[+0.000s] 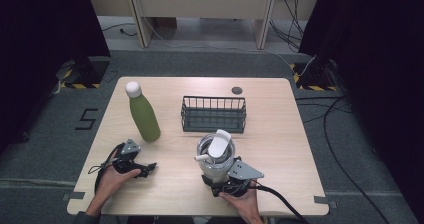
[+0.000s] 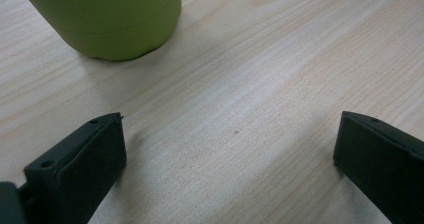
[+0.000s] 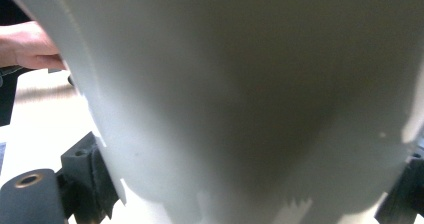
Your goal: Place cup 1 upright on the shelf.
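Note:
A grey-white tumbler point(image 1: 216, 156) with a flip lid stands at the front middle of the wooden table point(image 1: 280, 149). My right gripper point(image 1: 220, 178) is shut on its lower body from the near side. In the right gripper view the tumbler's wall point(image 3: 240, 84) spans the space between both jaws. A green bottle point(image 1: 144, 114) with a white cap stands upright at the left. My left gripper point(image 1: 146, 168) rests low over the table in front of it, open with nothing between its fingers. In the left gripper view the bottle's base point(image 2: 110, 19) lies beyond the gripper point(image 2: 230, 129).
A dark wire basket point(image 1: 213, 114) stands behind the tumbler at the table's middle. A small dark round disc point(image 1: 236, 90) lies near the far edge. The person's left hand point(image 3: 27, 46) shows at the left of the right gripper view. Cables run over the floor at the right.

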Available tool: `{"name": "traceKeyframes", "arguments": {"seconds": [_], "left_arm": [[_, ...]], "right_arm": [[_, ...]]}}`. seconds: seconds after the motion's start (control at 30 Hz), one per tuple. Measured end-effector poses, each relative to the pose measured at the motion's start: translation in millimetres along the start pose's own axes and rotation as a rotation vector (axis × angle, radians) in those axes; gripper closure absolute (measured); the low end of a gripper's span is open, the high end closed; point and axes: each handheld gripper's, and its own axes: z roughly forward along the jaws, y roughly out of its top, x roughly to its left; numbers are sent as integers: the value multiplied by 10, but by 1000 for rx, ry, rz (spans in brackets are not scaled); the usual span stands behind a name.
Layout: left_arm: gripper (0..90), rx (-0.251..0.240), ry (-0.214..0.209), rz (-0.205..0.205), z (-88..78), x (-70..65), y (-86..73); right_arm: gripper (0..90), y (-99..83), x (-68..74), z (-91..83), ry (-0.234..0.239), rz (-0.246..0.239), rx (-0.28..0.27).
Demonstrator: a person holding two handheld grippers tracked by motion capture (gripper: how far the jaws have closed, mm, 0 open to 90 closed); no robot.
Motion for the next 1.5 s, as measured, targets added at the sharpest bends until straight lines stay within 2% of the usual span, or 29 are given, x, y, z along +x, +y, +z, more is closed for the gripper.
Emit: {"name": "traceKeyframes", "arguments": {"seconds": [0.37,0.6,0.77,1.1,1.5], "left_arm": [[0,0,-1,0,0,1,0],[0,0,0,0,0,1,0],[0,0,-1,0,0,1,0],[0,0,-1,0,0,1,0],[0,-1,0,-1,0,0,-1]], "right_arm": [[113,3,10,3,-8,-5,-12],[115,21,-14,8,-12,27,-13],[115,134,-44,-11,-37,-14,-20],[116,325,-121,0,-55,-28,-30],[116,455,-218,42,-60,-35,-26]]}}
